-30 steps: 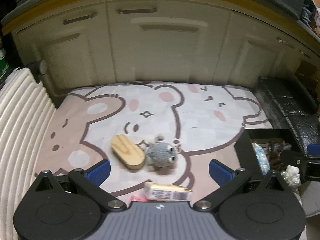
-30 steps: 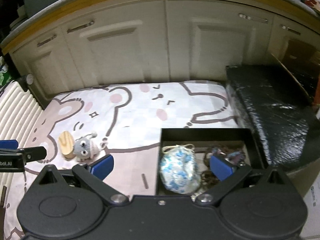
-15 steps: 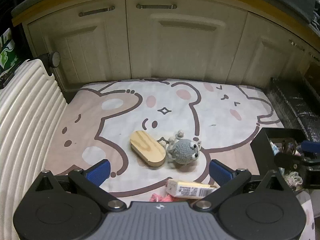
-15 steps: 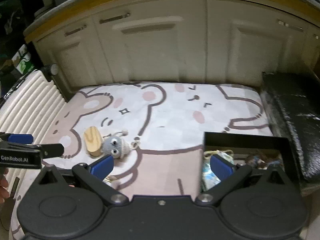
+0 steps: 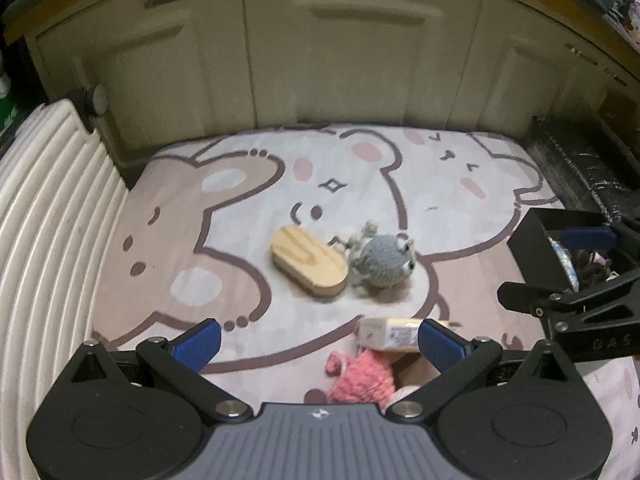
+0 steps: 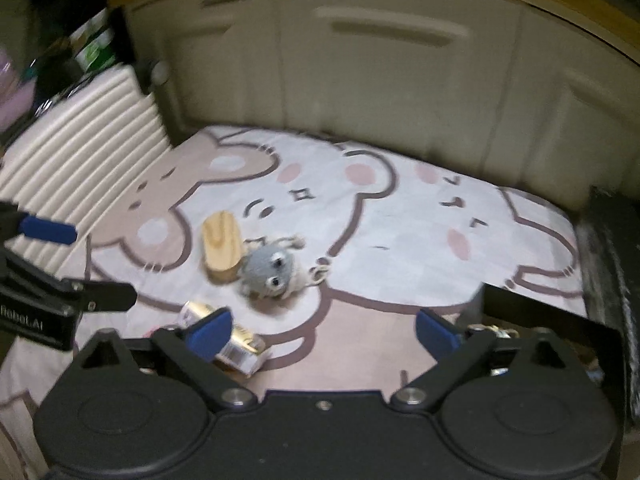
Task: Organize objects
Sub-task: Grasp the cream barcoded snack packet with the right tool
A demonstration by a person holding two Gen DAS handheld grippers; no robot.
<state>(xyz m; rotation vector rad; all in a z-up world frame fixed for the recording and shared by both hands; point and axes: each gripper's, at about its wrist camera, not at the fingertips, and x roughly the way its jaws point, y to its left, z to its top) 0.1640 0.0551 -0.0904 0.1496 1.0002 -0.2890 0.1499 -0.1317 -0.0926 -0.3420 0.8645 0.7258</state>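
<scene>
On the bear-print mat (image 5: 248,184) lie an oval wooden block (image 5: 308,266) and a grey crocheted mouse (image 5: 384,260) touching it. Nearer me are a small gold-and-white packet (image 5: 390,332) and a pink knitted toy (image 5: 360,378). My left gripper (image 5: 320,344) is open and empty, low over the mat in front of them. My right gripper (image 6: 322,330) is open and empty; the block (image 6: 222,244), mouse (image 6: 270,266) and packet (image 6: 236,346) lie ahead of it. The black box (image 5: 536,252) with several items stands at the right; it also shows in the right wrist view (image 6: 552,316).
Cream cabinet doors (image 5: 360,60) close off the far side. A ribbed white panel (image 5: 44,216) borders the mat on the left. A black wrapped block (image 5: 580,168) lies at the right. The right gripper shows in the left view (image 5: 580,280).
Both grippers have swung left and drawn back. The objects now sit more to the right in the left view, and the pink toy has come into sight. The black box slid to the right edge.
</scene>
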